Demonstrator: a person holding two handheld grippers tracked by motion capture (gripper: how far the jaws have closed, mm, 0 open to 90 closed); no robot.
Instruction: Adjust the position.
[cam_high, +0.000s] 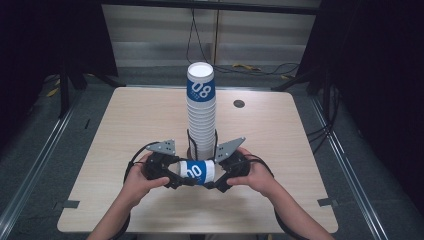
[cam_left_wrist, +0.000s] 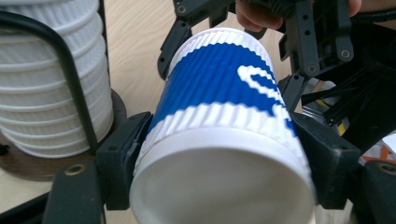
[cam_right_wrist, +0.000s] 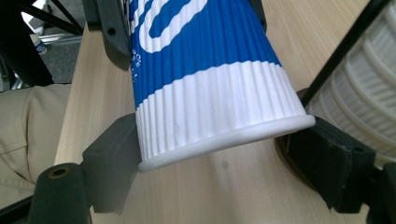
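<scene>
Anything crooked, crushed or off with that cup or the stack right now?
Nothing looks damaged. The cup lies sideways between the left gripper and right gripper, undented. The stack stands straight in its holder.

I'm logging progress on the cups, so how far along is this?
Done: a tall stack of cups stands in its wire holder. In hand: one blue-and-white cup lies sideways, clamped between the left gripper and right gripper. Left: probably that cup's move, to or from the stack; I cannot tell which.
</scene>
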